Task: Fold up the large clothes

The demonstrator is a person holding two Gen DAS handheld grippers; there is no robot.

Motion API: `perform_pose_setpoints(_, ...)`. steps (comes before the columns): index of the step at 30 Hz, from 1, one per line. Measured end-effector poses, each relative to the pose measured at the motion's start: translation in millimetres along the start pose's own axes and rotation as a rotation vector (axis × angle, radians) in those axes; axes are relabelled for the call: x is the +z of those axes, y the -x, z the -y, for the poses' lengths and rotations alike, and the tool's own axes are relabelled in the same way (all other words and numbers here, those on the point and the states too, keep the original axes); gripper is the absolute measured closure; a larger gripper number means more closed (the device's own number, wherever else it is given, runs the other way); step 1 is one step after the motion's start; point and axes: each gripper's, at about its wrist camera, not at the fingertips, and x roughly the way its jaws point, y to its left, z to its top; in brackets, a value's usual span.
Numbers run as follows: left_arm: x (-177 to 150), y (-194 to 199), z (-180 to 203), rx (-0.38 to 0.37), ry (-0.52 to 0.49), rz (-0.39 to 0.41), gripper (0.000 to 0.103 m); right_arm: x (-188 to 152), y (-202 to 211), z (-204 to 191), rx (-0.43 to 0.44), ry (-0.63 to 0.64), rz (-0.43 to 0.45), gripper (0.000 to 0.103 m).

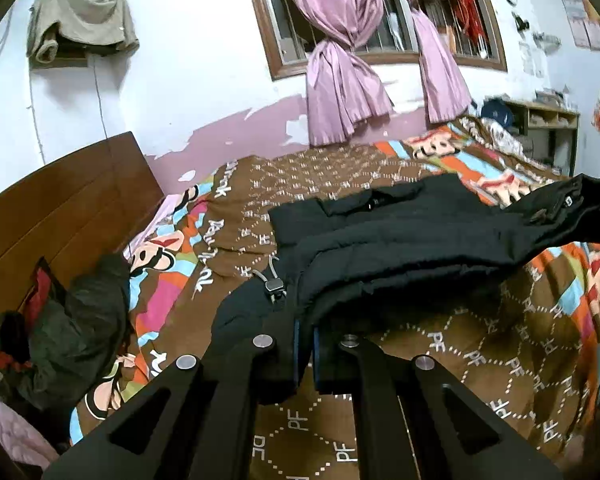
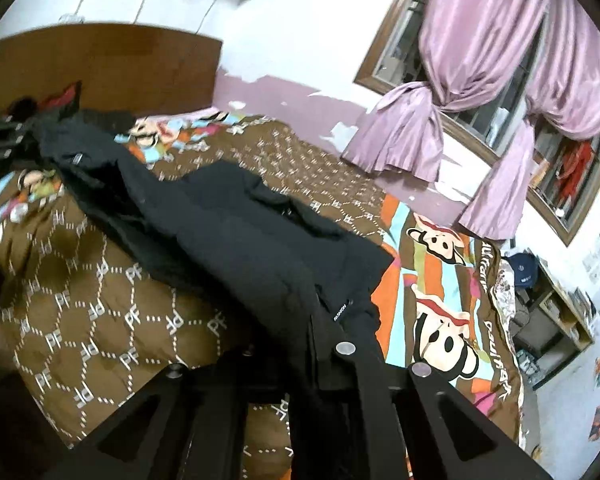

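— Where's the coat?

— The black padded jacket [image 1: 400, 236] runs across the middle of my left camera's frame, over the brown patterned bedspread [image 1: 500, 360]. My left gripper [image 1: 305, 350], bottom centre, has its blue pads nearly together with a fold of the jacket's edge pinched between them. A drawcord toggle [image 1: 274, 285] hangs just above and left of the pinch.

— And the other hand?

— In the right camera the jacket [image 2: 228, 232] stretches from the upper left down to the bottom centre, where it meets my right gripper [image 2: 300, 364]. Black cloth drapes over the fingers there, so I cannot tell how far apart they stand.

— Anything else around?

— Wooden headboard [image 1: 60, 208] at the left, pink curtains [image 1: 340, 60] at the top, a heap of dark clothes [image 1: 72, 320] at lower left.
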Motion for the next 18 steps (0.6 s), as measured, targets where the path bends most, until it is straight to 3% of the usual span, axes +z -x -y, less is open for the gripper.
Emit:
perform_pose_setpoints(5,7.4,29.4,6.4,0.012,-0.005,0.05,0.1,0.5,34.3,8.4,-0.002,-0.029,0.048,0.096)
perform_pose_setpoints(11,17.4,75.2,4.8,-0.033,0.018,0.078,0.1,-0.4,73.4,11.4,0.019,-0.028,0.08,0.096)
perform_pose_setpoints(14,26.6,88.4,3.3,-0.05,0.023,0.071,0.1,7.5,63.5,14.3,0.015,-0.036,0.043,0.096)
perform_pose_setpoints(18,56.6,74.4,5.5,-0.093,0.024,-0.023,0.1,23.2,36.4,23.8,0.013,-0.069,0.013,0.096)
